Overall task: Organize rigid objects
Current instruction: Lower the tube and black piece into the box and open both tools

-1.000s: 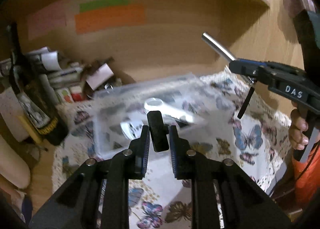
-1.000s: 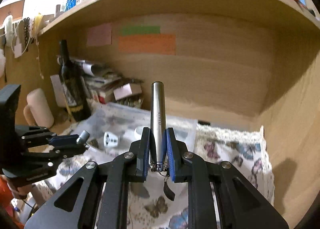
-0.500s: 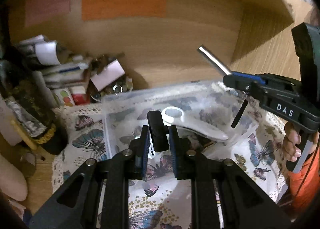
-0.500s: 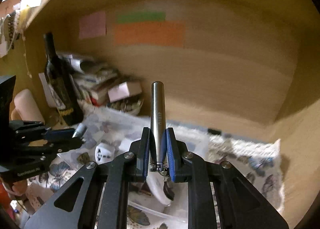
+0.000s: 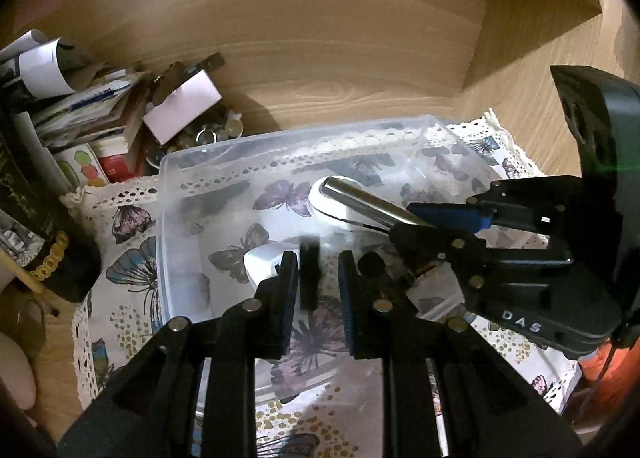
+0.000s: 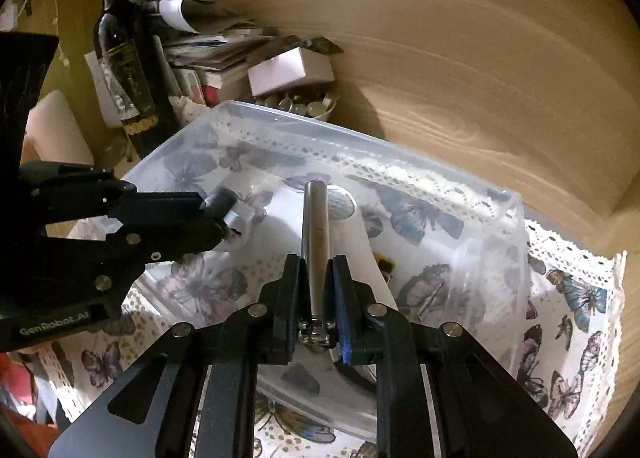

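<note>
You are holding both claws over the clear plastic bin (image 6: 400, 162), which is standing on the butterfly cloth (image 6: 576, 298) that covers the worktop.

Your right claw (image 6: 316, 290) is closed on a metal cylinder (image 6: 314, 230), gripping it near its rear end. In the right wrist view the cylinder's long axis is running from 6 o'clock up to 12 o'clock, straight out along the fingers, and its free tip is pointing toward the far wall of the bin. In the left wrist view the same cylinder (image 5: 368, 206) is lying across the bin, with the tip toward 10 o'clock. Below it a white handled object (image 5: 332, 206) is already lying in the bin.

Your left claw (image 5: 316, 278) is parted a little. A small dark cylindrical piece (image 5: 309, 274) is sitting between its fingers; it is blurred, with a gap showing on its right side, so I cannot tell whether the claw is gripping it or letting it go. A white plug adapter (image 5: 264, 262) is lying at about 10 o'clock from this claw, just beside it.

For the coming move, I judge that the bin floor is directly below both claws, so each thing only needs to go down. The right claw is the one nearer to the white handled object. Because the metal cylinder is lying over it, I think it may land on top and roll.
</note>
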Available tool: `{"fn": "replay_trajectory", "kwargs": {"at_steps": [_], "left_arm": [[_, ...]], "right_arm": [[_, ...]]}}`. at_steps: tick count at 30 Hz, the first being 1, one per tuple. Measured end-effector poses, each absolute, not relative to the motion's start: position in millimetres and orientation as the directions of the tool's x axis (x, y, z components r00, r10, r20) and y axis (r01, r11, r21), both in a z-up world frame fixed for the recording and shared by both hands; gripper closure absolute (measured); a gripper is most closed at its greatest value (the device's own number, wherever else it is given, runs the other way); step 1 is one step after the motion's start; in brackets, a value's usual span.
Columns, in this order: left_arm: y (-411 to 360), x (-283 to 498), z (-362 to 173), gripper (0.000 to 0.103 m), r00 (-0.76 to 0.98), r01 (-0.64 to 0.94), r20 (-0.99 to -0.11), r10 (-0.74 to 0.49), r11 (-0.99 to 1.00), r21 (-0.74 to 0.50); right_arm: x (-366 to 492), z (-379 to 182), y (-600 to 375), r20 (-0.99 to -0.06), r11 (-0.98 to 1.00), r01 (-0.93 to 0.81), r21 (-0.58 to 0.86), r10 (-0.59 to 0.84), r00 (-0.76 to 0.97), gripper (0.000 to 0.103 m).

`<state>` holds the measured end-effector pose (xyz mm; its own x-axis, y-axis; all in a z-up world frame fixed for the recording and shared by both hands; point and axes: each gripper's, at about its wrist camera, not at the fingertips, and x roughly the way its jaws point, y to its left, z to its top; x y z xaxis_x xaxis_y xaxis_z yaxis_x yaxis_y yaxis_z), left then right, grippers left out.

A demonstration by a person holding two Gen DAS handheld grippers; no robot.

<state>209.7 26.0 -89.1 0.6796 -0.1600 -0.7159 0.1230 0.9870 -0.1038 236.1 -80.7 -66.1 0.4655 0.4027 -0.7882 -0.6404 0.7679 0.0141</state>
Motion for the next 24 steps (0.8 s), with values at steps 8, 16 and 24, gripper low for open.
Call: {"fn": "replay_trajectory", "kwargs": {"at_steps": [8,16,24], "left_arm": [[25.9,192.1,-72.8,0.075,0.728,0.115,-0.67,-0.148,0.989,-0.094],[22.5,144.1,-30.4,0.05,0.834,0.102,-0.538,-0.121,0.993,-0.065],[15.5,85.4,1.9,0.004,0.919,0.055,-0.388,-0.068,0.998,-0.044]], "right_arm": [[213.0,-34.7,-94.3,-0.721,0.799,-0.601,-0.009,0.412,0.558,0.071],[167.2,17.7,-118.9,-0.58,0.829,-0.558,-0.036,0.437,0.687,0.047],[120.6,42.8,-145.3,-0.445,0.873,-0.488,-0.001,0.436,0.782,0.0]]}}
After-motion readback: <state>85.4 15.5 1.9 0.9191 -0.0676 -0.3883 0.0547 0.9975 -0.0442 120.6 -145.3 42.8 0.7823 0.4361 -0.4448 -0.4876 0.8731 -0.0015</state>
